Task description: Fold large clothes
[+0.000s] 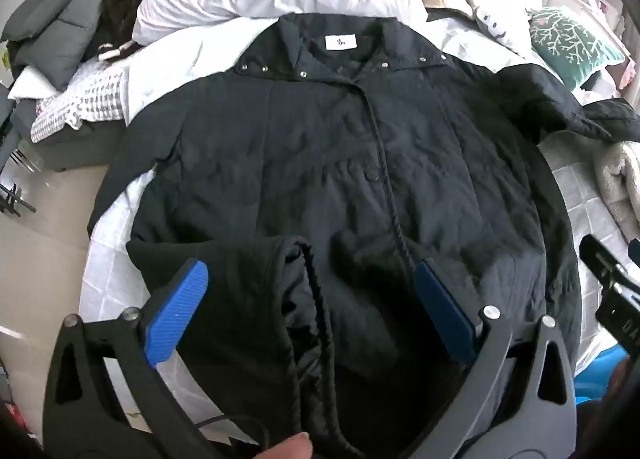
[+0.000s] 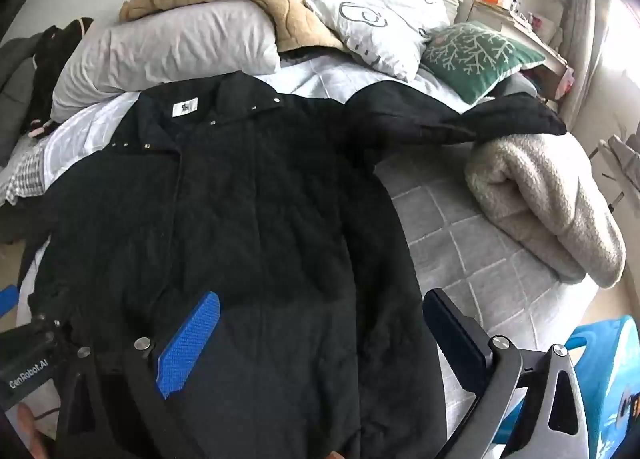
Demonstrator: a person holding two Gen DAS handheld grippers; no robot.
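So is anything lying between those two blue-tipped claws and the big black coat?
Nothing visible. The left gripper and right gripper hang open directly over the black quilted coat spread on the bed.

Both wrist views above coat (image 1: 320, 163)

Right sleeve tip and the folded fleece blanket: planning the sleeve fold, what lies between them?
Nothing: the right wrist view shows the sleeve tip resting directly against the fleece blanket.
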